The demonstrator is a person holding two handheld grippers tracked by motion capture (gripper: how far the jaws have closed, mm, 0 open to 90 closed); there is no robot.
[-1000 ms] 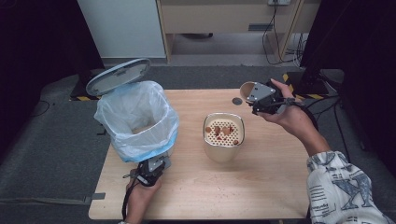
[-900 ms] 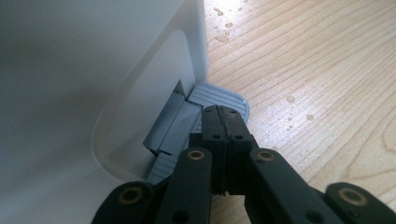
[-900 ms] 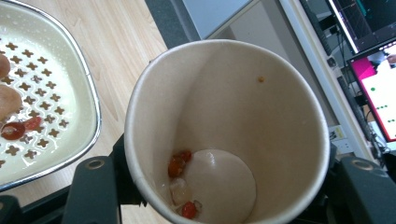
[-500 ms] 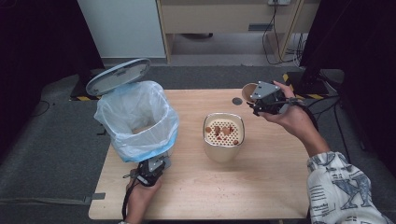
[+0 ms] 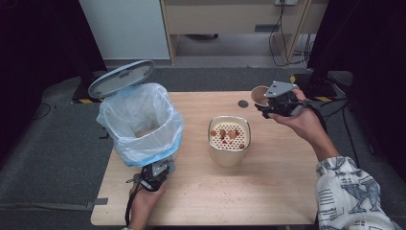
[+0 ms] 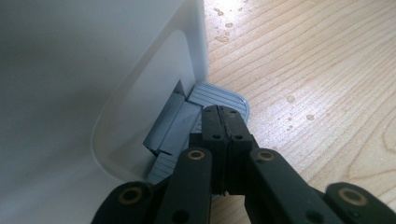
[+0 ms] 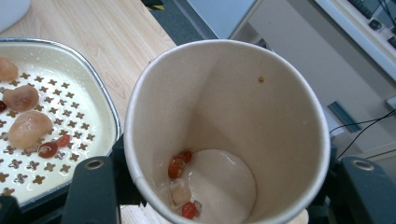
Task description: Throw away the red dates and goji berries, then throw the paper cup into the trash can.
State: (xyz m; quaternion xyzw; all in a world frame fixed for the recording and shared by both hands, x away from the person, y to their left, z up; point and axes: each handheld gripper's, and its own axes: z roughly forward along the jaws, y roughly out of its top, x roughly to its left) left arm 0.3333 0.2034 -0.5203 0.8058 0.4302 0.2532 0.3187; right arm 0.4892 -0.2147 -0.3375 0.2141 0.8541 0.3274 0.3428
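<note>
A: Cup (image 7: 224, 135), up at two o'clock over the surface (image 5: 268, 191), tipped toward the strainer (image 5: 229, 139) so the last scraps can slide out.

B: Right hand-held gripper (image 5: 277, 103)?

A: Clamped round the cup's wall. The left hand-held gripper (image 6: 223, 140), jaws fully together, presses the bin (image 5: 139, 124) pedal (image 6: 219, 98) at seven o'clock, which is probably what props the lid (image 5: 120, 78) up.

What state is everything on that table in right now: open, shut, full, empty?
Bin lid: up, open.
Bin pedal: pressed by shut left tongs.
Paper cup: gripped in right tongs, a few food bits inside.
Strainer pot: upright, food bits on its perforated top.
</note>
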